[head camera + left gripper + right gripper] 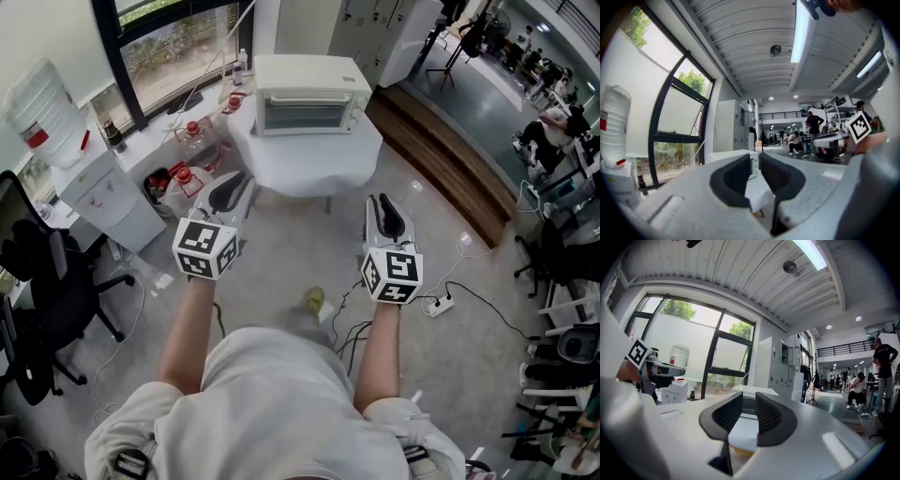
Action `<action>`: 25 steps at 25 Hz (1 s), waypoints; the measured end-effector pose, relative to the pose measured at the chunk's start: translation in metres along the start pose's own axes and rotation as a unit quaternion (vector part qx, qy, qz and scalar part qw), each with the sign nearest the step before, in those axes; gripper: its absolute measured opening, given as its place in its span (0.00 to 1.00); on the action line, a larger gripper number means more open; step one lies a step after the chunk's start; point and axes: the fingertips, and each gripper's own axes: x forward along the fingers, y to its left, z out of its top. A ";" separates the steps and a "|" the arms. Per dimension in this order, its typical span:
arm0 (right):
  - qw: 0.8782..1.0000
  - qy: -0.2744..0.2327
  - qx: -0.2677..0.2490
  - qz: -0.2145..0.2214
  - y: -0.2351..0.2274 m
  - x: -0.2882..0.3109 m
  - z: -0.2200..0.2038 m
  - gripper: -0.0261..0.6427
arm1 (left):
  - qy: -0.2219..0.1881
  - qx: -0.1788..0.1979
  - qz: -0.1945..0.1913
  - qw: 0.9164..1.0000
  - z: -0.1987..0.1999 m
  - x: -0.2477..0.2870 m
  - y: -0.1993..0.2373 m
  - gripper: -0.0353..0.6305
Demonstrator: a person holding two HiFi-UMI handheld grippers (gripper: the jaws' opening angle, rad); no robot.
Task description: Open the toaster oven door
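From my head, looking down, I see the toaster oven (312,98) on a small table (309,164) with a white cloth over it, far in front of me. Its glass door faces me and is shut. My left gripper (234,178) and my right gripper (385,200) both point at the table, near its close edge but not touching it, and well apart from the oven. Each one has a cube with black and white squares, the left cube (204,248) and the right cube (392,274), just above my hands. A big water jug (42,112) stands far to the left by the window, and a white power strip (438,305) lies on the floor to the right. In the left gripper view, my left gripper (755,161) has its dark jaws a little way apart, with a thin gap and nothing held in it. Through the gap I see a bit of the toaster oven (753,164) far off, and the white cloth of the table (757,192) below it. My right gripper's cube (859,126) shows at the right. In the right gripper view, my right gripper (749,411) also has its jaws a little way apart and holds nothing. The toaster oven (754,391) sits far off, right in line with the gap, on the white table (743,432). My left gripper's cube (638,353) shows at the left.
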 end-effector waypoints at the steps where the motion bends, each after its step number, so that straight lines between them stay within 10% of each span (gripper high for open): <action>1: 1.000 0.000 0.002 0.002 -0.005 0.006 -0.001 0.14 | 0.001 0.000 0.000 1.000 -0.001 0.008 0.001 0.16; 25: 0.993 0.030 0.005 0.115 -0.200 0.243 -0.050 0.14 | 0.057 -0.005 0.069 0.996 -0.039 0.290 0.023 0.16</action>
